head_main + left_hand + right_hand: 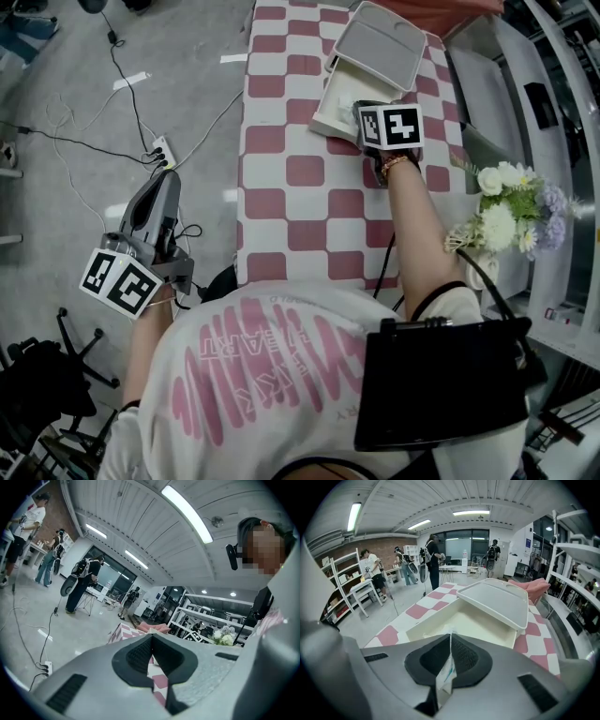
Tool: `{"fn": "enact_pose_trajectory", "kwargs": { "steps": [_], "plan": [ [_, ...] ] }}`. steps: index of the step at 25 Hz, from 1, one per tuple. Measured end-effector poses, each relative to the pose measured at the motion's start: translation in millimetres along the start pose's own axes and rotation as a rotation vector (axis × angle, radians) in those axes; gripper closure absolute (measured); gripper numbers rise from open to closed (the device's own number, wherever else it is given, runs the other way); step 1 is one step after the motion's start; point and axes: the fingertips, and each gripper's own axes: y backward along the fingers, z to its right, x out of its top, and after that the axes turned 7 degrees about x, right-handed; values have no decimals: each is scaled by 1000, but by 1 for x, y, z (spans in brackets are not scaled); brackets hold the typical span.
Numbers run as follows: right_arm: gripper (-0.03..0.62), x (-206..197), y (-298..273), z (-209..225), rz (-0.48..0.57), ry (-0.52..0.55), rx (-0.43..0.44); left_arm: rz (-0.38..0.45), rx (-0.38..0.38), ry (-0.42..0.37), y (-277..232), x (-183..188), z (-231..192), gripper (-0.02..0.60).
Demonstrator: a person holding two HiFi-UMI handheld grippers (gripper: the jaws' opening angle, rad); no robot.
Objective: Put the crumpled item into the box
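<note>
My right gripper [450, 641] is shut on a crumpled white wrapper [444, 679] with teal print, pinched flat between the jaws. It hovers at the near edge of the open cream box [461, 623], whose grey lid [497, 599] stands tipped up behind. In the head view the right gripper [375, 117] reaches over the box [339, 103] on the pink-and-white checked table [300, 202]. My left gripper [155, 211] hangs off the table's left side above the floor, jaws shut with nothing in them; the left gripper [151, 641] points out into the room.
A bunch of white and lilac flowers [511, 211] stands at the table's right edge. Cables and a power strip [162, 150] lie on the floor to the left. Several people [431, 559] stand far off in the room, with white shelving [344, 585] nearby.
</note>
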Motion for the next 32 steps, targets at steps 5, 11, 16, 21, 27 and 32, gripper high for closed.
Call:
{"fn": "enact_pose_trajectory", "kwargs": {
  "steps": [5, 11, 16, 21, 27, 32],
  "plan": [
    [586, -2, -4, 0, -38, 14, -16, 8, 11, 6, 4, 1, -5, 574],
    [586, -4, -6, -1, -67, 39, -32, 11, 15, 12, 8, 0, -9, 574],
    [586, -5, -7, -2, -75, 50, -43, 8, 13, 17, 9, -2, -9, 574],
    [586, -6, -8, -3, -86, 70, -53, 2, 22, 16, 12, -4, -11, 574],
    [585, -6, -8, -1, -95, 78, -67, 8, 36, 13, 20, -2, -13, 574],
    [585, -7, -10, -3, -100, 76, -62, 18, 43, 13, 23, -1, -17, 574]
  ]
}}
